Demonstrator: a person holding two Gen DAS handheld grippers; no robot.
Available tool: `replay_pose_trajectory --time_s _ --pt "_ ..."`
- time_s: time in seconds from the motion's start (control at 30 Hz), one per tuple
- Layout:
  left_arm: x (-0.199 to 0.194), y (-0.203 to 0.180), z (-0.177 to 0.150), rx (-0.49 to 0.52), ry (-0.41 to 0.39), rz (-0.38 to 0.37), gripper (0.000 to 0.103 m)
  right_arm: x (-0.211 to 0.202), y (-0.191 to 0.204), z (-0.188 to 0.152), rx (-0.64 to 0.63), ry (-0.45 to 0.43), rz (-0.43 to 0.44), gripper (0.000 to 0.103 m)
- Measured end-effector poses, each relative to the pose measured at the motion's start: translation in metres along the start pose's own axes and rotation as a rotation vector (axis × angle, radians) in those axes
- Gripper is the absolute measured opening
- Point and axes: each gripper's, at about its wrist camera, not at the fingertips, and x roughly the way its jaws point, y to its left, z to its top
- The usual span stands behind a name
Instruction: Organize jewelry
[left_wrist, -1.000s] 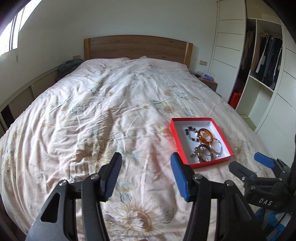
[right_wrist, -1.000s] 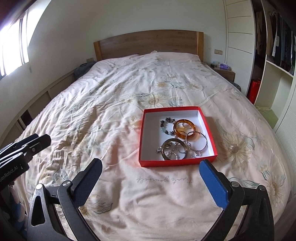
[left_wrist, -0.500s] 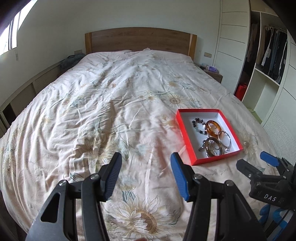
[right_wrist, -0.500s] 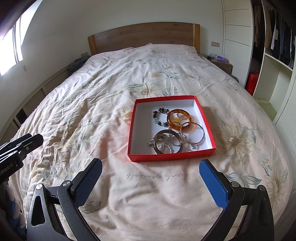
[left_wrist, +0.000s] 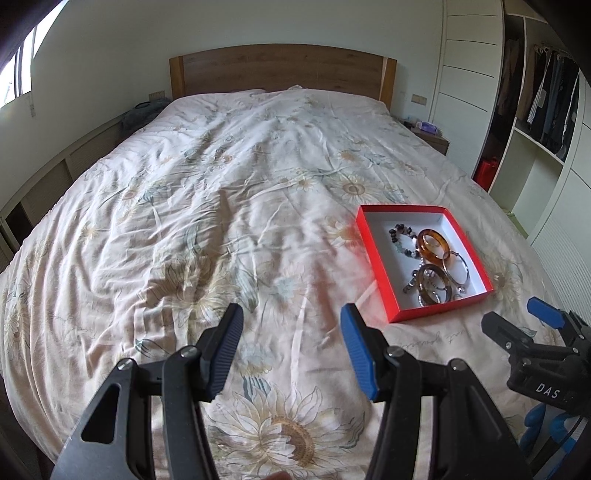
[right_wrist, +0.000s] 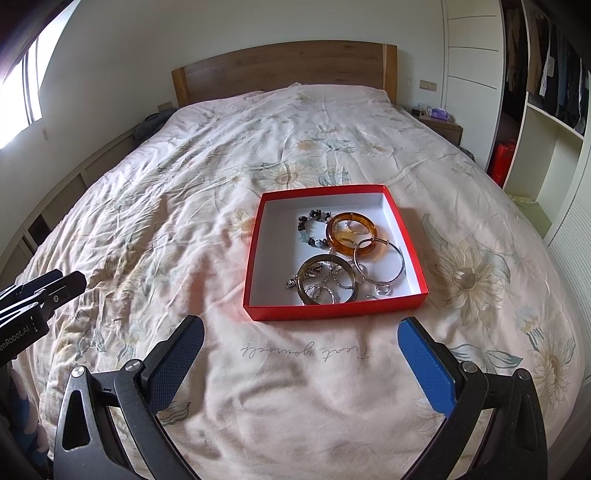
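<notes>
Red card makes the box (right_wrist: 334, 312), which is seen at the centre of the right wrist view and at the right of the left wrist view, on the flowered quilt (right_wrist: 184, 206). Inside it, toward its right half, the jewelry is piled: an amber bangle (right_wrist: 351, 229), a bead bracelet (right_wrist: 310, 230) just left of it, a thin silver hoop (right_wrist: 379, 264) touching the bangle, and a grey bangle (right_wrist: 327, 282) with small chains and rings lying inside and around it.

The right gripper (right_wrist: 301, 354) is held wide open near the lower edge of the box, and nothing is between its pads. The left gripper (left_wrist: 291, 345) is also open and empty, over bare quilt at the lower centre of its view, apart from the box.

The bangles are judged stiff, light and smooth, so they may slip; one side of the rim should be pinched. The amber one looks brittle. The bead bracelet is probably limp and will hang down. The hoop is thin and can bend. The chains seem tangled, so other pieces may be lifted together. The box is light, and the soft quilt can let it tilt.
</notes>
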Motion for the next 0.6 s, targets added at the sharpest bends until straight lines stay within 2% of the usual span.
replay_pose_trajectory --time_s 0.6 --pt "0.0070 0.0004 -0.0051 0.002 0.020 -0.010 0.053 0.0065 0.0009 -0.0025 -0.017 0.018 -0.010 0.103"
